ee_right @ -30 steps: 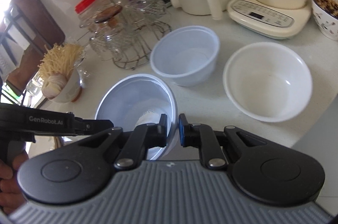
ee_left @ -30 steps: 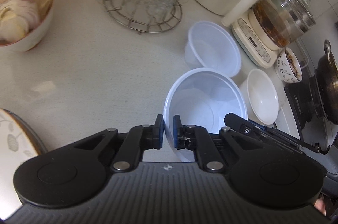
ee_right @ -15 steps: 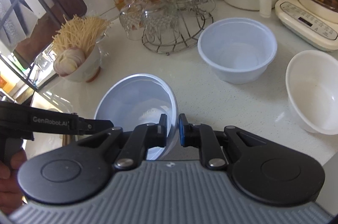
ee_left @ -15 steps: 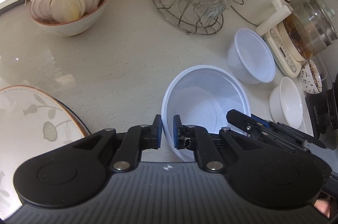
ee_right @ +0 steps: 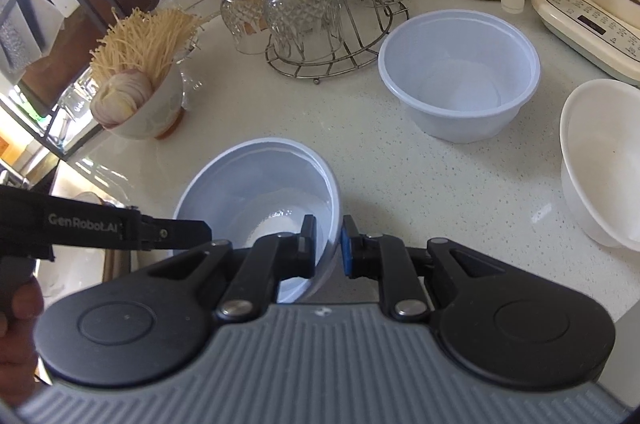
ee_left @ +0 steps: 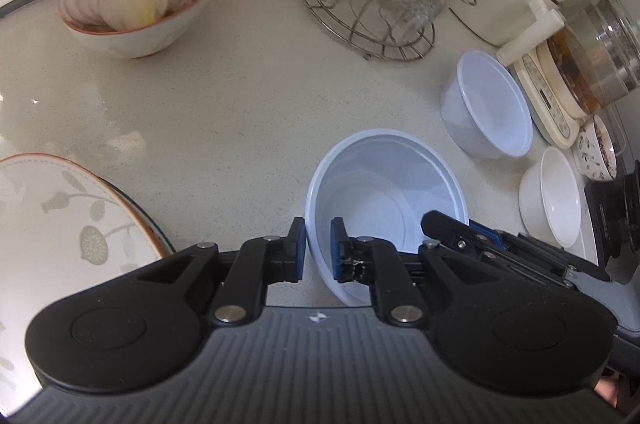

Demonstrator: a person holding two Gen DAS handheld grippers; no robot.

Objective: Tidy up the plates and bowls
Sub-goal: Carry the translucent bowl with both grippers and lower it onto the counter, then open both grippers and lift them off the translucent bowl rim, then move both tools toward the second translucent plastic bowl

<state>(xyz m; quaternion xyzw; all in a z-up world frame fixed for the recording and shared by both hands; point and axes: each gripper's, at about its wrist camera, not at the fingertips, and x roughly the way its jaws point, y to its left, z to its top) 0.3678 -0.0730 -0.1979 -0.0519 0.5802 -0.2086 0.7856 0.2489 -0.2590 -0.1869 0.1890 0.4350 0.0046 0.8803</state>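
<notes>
Setting down the bowl (ee_left: 384, 191), now resting on the tabletop (ee_left: 224, 111) near the plate (ee_left: 48, 207), well apart from the second plastic bowl (ee_left: 486, 103) and the white bowl (ee_left: 552, 195). Left hand-held gripper (ee_left: 318, 248) straddling the near rim, jaws just been opening, wall between the pads but no longer squeezed. Right hand-held gripper (ee_right: 329, 244) straddling the opposite rim, parted only a sliver, a thin gap showing on the inner side.

Best to open both a little wider before lifting away, then rise straight up so neither pad catches the lip and tips or drags the bowl.

Thin, translucent bluish plastic, smooth and glossy, round with tapering walls and a rolled lip; probably light and flexible. Speckled, polished stone-like tabletop, likely slippery.
</notes>
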